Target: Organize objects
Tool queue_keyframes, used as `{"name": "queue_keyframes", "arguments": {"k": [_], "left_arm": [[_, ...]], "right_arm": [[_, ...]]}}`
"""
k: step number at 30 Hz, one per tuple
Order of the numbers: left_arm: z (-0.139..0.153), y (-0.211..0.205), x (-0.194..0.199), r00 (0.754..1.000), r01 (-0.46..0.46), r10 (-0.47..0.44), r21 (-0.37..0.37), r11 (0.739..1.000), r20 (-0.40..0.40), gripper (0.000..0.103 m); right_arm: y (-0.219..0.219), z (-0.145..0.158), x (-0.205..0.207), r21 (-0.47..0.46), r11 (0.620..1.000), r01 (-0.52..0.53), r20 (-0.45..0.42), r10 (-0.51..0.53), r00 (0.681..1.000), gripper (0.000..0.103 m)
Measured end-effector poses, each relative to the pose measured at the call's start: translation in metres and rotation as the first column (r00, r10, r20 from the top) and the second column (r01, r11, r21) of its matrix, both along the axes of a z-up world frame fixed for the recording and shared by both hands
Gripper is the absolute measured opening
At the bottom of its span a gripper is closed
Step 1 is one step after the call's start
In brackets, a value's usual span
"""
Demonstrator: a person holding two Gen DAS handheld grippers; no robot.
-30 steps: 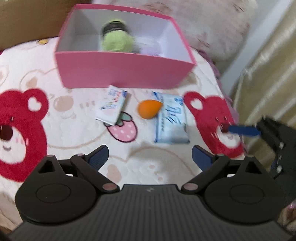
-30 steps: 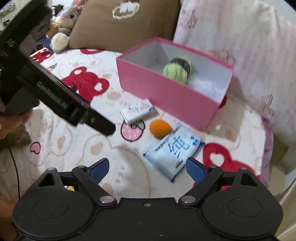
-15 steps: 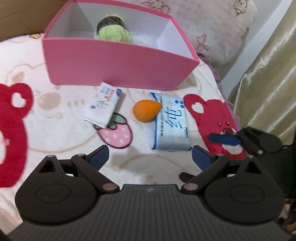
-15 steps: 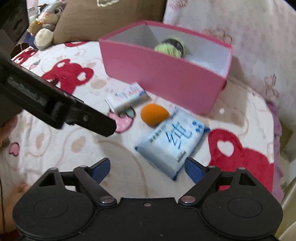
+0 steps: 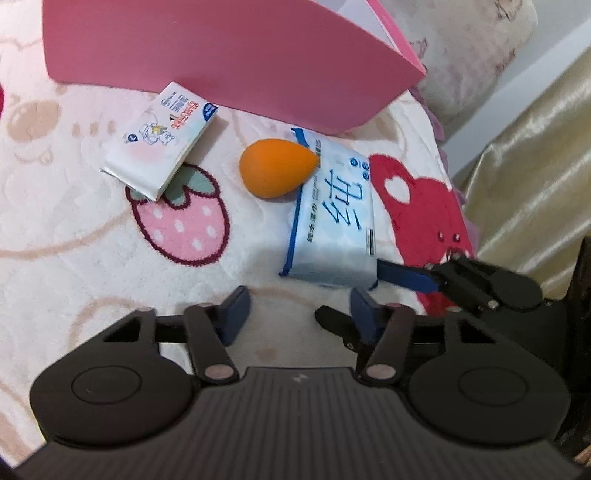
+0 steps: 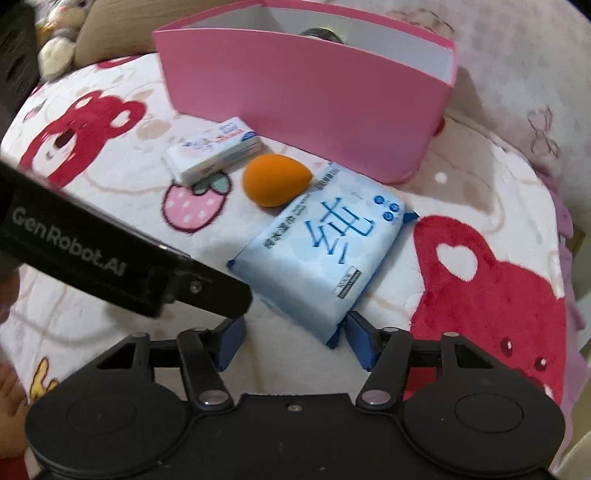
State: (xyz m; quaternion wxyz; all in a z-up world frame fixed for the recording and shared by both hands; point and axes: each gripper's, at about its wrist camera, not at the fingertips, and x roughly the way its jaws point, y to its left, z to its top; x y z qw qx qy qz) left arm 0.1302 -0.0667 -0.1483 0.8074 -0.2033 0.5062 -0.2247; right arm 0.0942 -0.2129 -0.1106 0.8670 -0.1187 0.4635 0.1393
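A pale blue wet-wipe pack (image 5: 334, 218) (image 6: 325, 251) lies on the blanket before the pink box (image 5: 221, 51) (image 6: 314, 92). An orange egg-shaped sponge (image 5: 275, 171) (image 6: 275, 179) rests against the pack's far end. A small white tissue pack (image 5: 160, 134) (image 6: 214, 153) lies to the left. My left gripper (image 5: 299, 314) is open, low over the blanket just short of the wipe pack. My right gripper (image 6: 293, 341) is open at the pack's near corner; one blue finger (image 5: 404, 275) reaches its edge.
The blanket (image 5: 74, 221) is white with red bears and a strawberry. A dark round item (image 6: 321, 34) peeks over the box wall. A gold curtain (image 5: 535, 166) hangs at right, pillows (image 6: 517, 74) behind the box. The left gripper's body (image 6: 92, 258) crosses the right view.
Both grippers have moved forward and down toward the wipe pack. The box interior has dropped out of the left view. The right finger now reaches the pack's corner.
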Motion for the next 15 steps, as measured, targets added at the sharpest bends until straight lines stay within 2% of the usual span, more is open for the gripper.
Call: {"name": "queue_keyframes", "arguments": {"k": [3, 4, 5, 6, 9, 10, 11, 15], "left_arm": [[-0.003, 0.006, 0.003, 1.0, -0.024, 0.023, -0.041, 0.999, -0.002, 0.04], [-0.003, 0.007, 0.003, 1.0, -0.028, 0.028, -0.047, 0.999, -0.005, 0.031], [-0.004, 0.008, 0.003, 1.0, -0.029, 0.028, -0.049, 0.998, -0.007, 0.028], [-0.004, 0.008, 0.003, 1.0, -0.029, 0.029, -0.047, 0.998, -0.009, 0.023], [-0.002, 0.015, 0.002, 1.0, -0.024, 0.023, -0.051, 0.998, -0.011, 0.021], [-0.001, 0.02, 0.002, 1.0, -0.023, 0.022, -0.065, 0.998, -0.01, 0.022], [0.0, 0.025, 0.002, 1.0, -0.02, 0.019, -0.08, 0.997, -0.012, 0.021], [0.004, 0.04, 0.004, 1.0, -0.022, 0.02, -0.095, 0.995, -0.021, 0.022]], "right_arm": [[-0.008, 0.0, 0.003, 0.031, 0.999, 0.043, 0.0, -0.043, 0.999, 0.049], [-0.009, 0.001, 0.003, 0.032, 0.998, 0.054, 0.004, -0.054, 0.999, 0.041], [-0.011, 0.003, 0.003, 0.035, 0.998, 0.061, 0.007, -0.061, 0.998, 0.032], [-0.012, 0.005, 0.002, 0.044, 0.997, 0.063, 0.008, -0.063, 0.998, 0.027], [-0.01, 0.016, -0.005, 0.121, 0.99, 0.069, 0.023, -0.073, 0.997, 0.019], [-0.005, 0.02, -0.008, 0.164, 0.985, 0.052, 0.02, -0.056, 0.998, 0.008], [0.0, 0.022, -0.01, 0.189, 0.981, 0.034, 0.015, -0.038, 0.999, 0.005], [0.027, 0.022, -0.017, 0.21, 0.975, -0.066, 0.007, 0.066, 0.998, 0.005]]}}
